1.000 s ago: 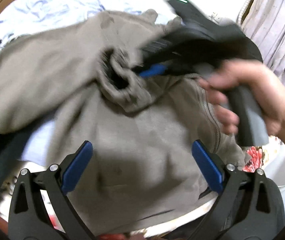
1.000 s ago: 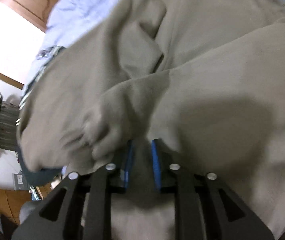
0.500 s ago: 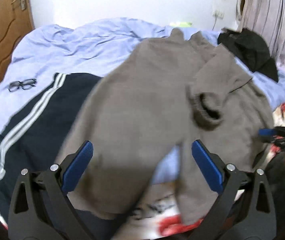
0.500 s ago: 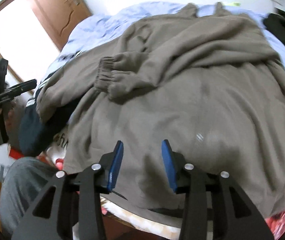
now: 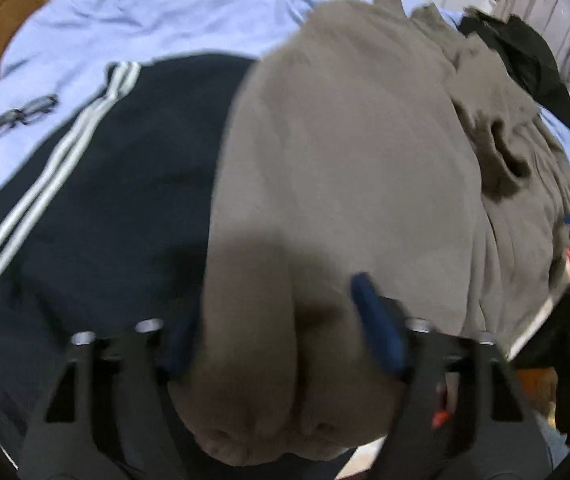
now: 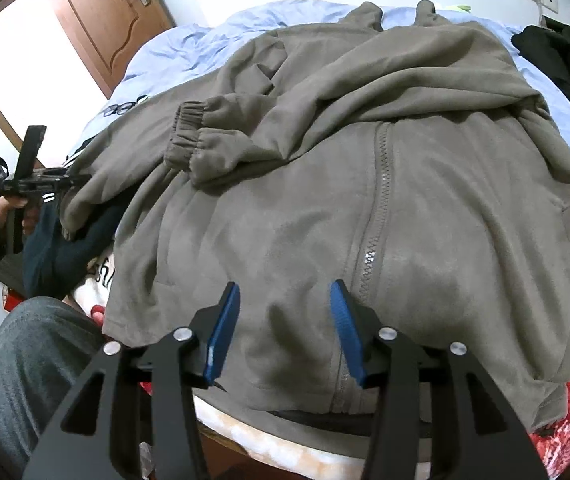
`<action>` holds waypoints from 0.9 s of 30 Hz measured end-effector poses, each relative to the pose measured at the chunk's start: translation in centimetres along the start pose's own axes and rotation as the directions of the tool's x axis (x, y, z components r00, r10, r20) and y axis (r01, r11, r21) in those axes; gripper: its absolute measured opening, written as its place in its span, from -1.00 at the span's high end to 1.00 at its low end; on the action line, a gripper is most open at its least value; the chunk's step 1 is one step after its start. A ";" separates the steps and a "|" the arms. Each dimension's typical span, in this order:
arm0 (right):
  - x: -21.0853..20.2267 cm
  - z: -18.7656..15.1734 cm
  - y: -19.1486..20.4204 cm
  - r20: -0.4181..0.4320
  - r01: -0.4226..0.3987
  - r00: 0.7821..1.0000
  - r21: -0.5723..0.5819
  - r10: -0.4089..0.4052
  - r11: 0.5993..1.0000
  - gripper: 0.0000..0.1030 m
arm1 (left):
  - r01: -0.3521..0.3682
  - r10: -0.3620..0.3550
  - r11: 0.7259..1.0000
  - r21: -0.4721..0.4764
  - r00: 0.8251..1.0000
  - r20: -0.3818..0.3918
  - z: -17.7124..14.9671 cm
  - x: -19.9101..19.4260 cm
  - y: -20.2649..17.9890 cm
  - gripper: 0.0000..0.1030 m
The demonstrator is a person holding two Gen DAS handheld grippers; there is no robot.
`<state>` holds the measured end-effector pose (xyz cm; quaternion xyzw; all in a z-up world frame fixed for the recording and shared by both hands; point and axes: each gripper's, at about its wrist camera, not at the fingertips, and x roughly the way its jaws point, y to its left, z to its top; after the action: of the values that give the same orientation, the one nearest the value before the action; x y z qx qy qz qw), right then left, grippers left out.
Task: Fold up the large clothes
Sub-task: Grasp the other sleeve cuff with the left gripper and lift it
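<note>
A large grey-brown zip-up hooded jacket [image 6: 385, 208] lies spread across a bed covered with a pale blue sheet [image 5: 157, 20], its hood toward the far edge and its hem hanging over the near edge. One sleeve is folded across the chest, its elastic cuff [image 6: 189, 140] resting on the front panel left of the zipper [image 6: 373, 240]. The left gripper [image 5: 277, 332] points steeply down at the jacket's left side; its jaws are closing, and a thick bunched fold of the grey-brown fabric fills the gap between the blue pads, which press into it on both sides. From the right wrist view that same gripper appears at the bed's left edge, held in a person's hand [image 6: 13, 208] with a dark sleeve. The right gripper [image 6: 285, 320] hovers over the hem near the zipper; its jaws are opening, spread partway, with nothing pinched between them. Under the jacket's left side lies a dark navy garment with white stripes [image 5: 85, 208]. A pair of glasses [image 5: 23, 116] rests on the sheet near the far left corner, and a black garment [image 5: 525, 64] lies near the far right corner. A flowered blanket [image 6: 565, 412] shows at the near edge.
</note>
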<state>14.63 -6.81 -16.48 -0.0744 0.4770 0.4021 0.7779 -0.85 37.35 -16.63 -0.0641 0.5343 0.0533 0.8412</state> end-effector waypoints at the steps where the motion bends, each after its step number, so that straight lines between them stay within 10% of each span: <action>1: 0.0 0.0 -0.1 0.002 0.006 1.000 0.001 -0.006 1.000 0.07 | 0.006 -0.006 1.000 0.013 1.000 -0.003 -0.1 0.0 -0.5 0.35; 9: -0.9 1.8 -0.6 0.112 0.020 0.994 -0.009 -0.019 1.000 0.07 | 0.102 -0.099 0.992 -0.071 0.994 0.049 2.0 -4.7 -1.8 0.78; 15: 2.3 3.2 0.2 0.072 0.034 0.997 -0.089 -0.028 0.995 1.00 | 0.173 -0.159 0.982 -0.080 0.974 0.161 7.1 -12.0 -5.5 0.78; 27: 8.1 3.0 1.0 -0.085 0.060 0.994 -0.128 -0.071 0.990 1.00 | 0.285 -0.286 0.958 0.039 0.927 0.242 23.3 -16.8 -20.8 0.78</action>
<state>17.76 -0.13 -21.13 -0.1564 0.4825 0.4017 0.7625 16.11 20.36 9.39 -0.1326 0.4113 -0.0631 0.8996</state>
